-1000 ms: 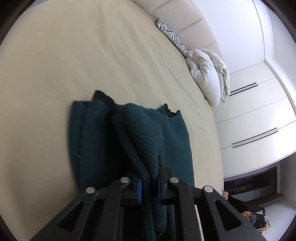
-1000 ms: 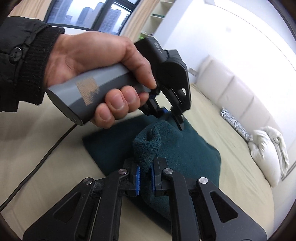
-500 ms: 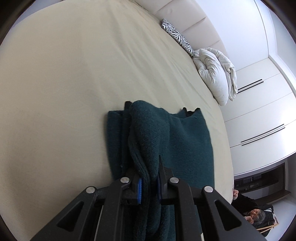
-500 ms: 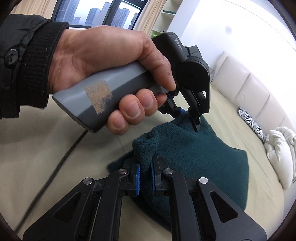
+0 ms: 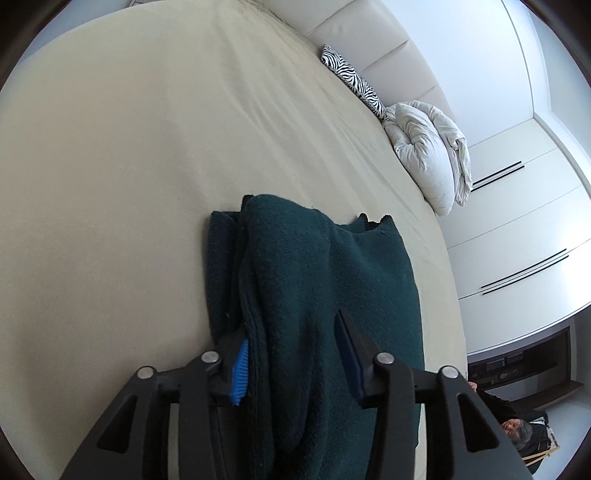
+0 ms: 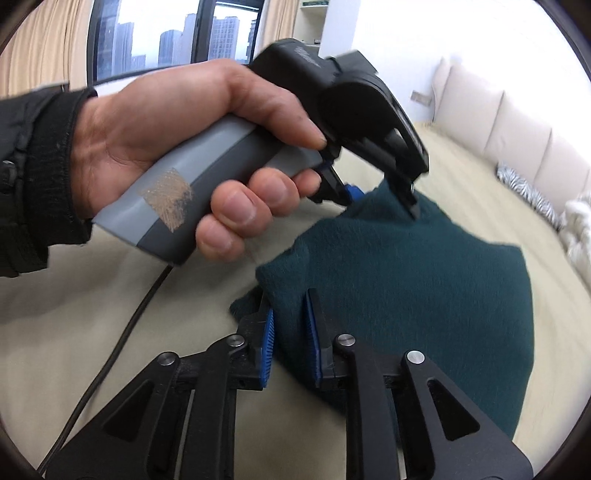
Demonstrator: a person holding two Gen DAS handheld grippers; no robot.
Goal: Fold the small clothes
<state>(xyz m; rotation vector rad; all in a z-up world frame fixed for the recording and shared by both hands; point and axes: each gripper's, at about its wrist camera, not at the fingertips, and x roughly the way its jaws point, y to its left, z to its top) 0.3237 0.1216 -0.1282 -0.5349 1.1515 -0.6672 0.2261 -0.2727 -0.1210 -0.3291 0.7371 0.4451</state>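
Note:
A dark teal knitted garment [image 5: 317, 280] lies folded on the beige bed [image 5: 129, 166]. It also shows in the right wrist view [image 6: 413, 280]. My left gripper [image 5: 291, 354] is open, its jaws wide apart with a ridge of the garment between them. In the right wrist view the left gripper [image 6: 376, 195], held by a hand [image 6: 184, 140], hangs over the garment's far edge. My right gripper [image 6: 290, 336] has its jaws slightly apart around the garment's near corner, and the blue pads [image 6: 267, 343] stand just beside the cloth.
A zebra-print pillow [image 5: 354, 81] and a white duvet [image 5: 428, 155] lie at the bed's head by the cream headboard [image 5: 362, 33]. White wardrobes [image 5: 517, 229] stand to the right. A black cable [image 6: 122, 339] runs across the bed on the left. A window [image 6: 173, 33] is behind.
Both grippers have opened: the left widely, the right a little. The lifted fold of the garment has dropped lower and lies flatter over the layer below.

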